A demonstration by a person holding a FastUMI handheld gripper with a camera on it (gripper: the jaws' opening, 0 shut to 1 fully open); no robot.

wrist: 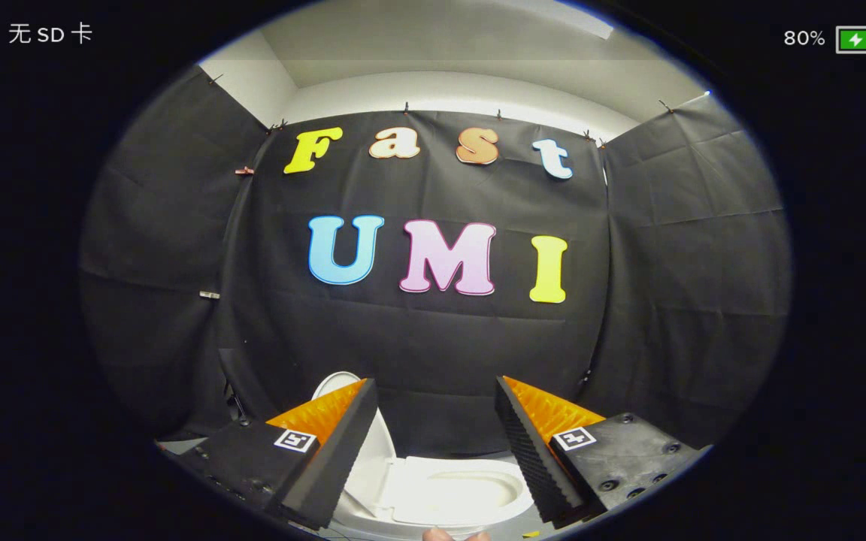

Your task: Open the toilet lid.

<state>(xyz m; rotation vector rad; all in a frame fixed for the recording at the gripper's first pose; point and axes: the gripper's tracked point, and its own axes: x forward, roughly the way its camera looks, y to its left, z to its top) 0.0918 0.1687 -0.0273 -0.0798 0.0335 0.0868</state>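
A white toilet (pixel 448 492) sits low between my two fingers, below and just ahead of them. Its lid (pixel 382 454) stands raised on the left side, and the left finger hides part of it. The lid's rounded top edge (pixel 337 382) peeks out above that finger. The seat ring (pixel 418 496) and the bowl opening (pixel 482 487) lie uncovered between the fingers. My gripper (pixel 435 383) is open wide with nothing between its fingers and touches nothing.
Black cloth walls close the booth behind the toilet and on both sides. A fingertip of a person's hand (pixel 440 535) shows at the very bottom, under the toilet's near rim. Grey floor (pixel 177 443) shows left of the toilet.
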